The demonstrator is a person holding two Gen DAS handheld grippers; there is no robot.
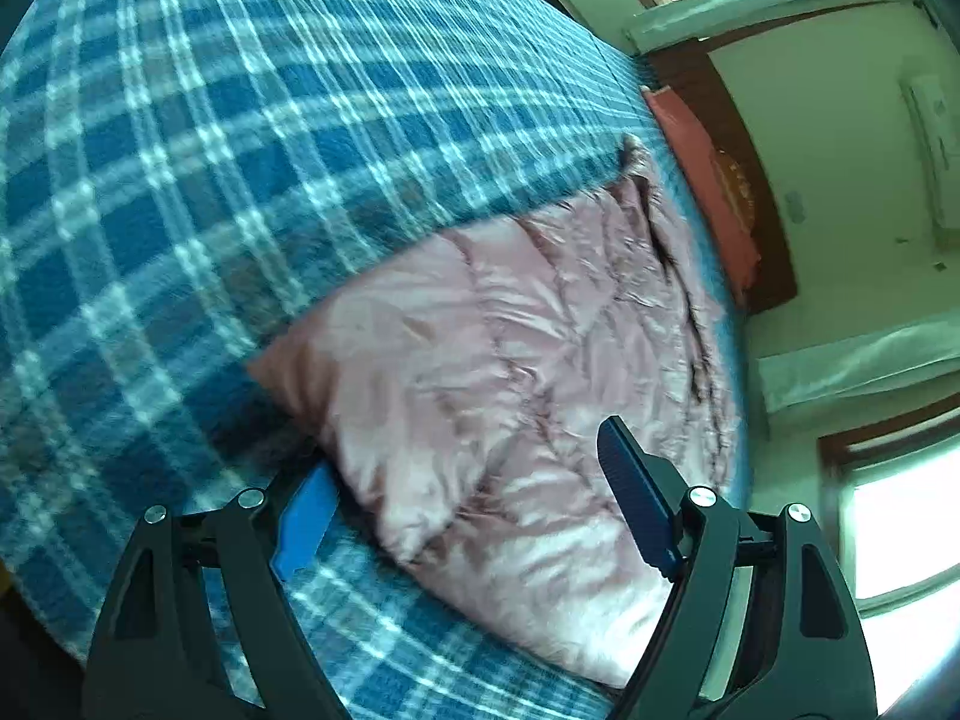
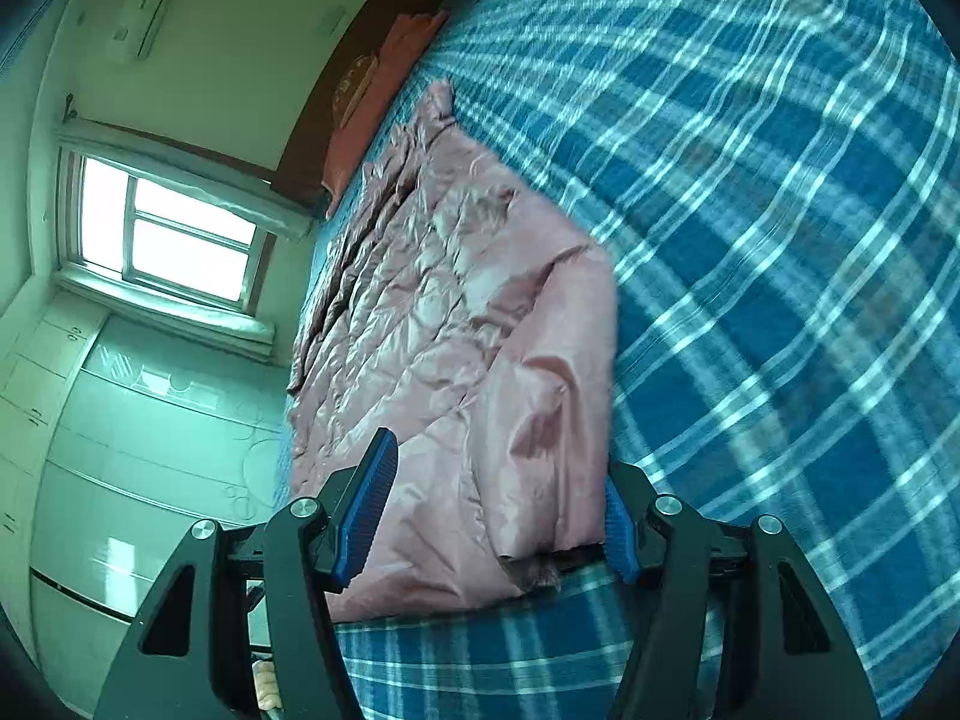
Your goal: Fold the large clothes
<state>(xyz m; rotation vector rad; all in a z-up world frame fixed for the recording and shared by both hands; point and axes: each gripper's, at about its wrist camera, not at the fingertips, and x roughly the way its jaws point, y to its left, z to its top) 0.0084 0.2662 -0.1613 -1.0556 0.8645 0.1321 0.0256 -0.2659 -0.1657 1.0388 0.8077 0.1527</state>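
Observation:
A shiny pink quilted jacket [image 1: 498,372] lies flat on a blue plaid bedspread [image 1: 210,138]. My left gripper [image 1: 474,498] is open, its blue-padded fingers [image 1: 636,498] straddling the jacket's near edge close above it. In the right wrist view the same jacket [image 2: 444,348] has a sleeve folded over its body. My right gripper [image 2: 498,510] is open, fingers [image 2: 369,504] on either side of the sleeve's cuff end, where dark lining shows.
The plaid bedspread [image 2: 780,240] covers the bed. An orange-red pillow [image 1: 708,192] lies at a dark wooden headboard [image 2: 324,120]. Windows [image 2: 174,234], a wall air conditioner [image 1: 933,138] and pale wardrobe doors [image 2: 138,450] surround the bed.

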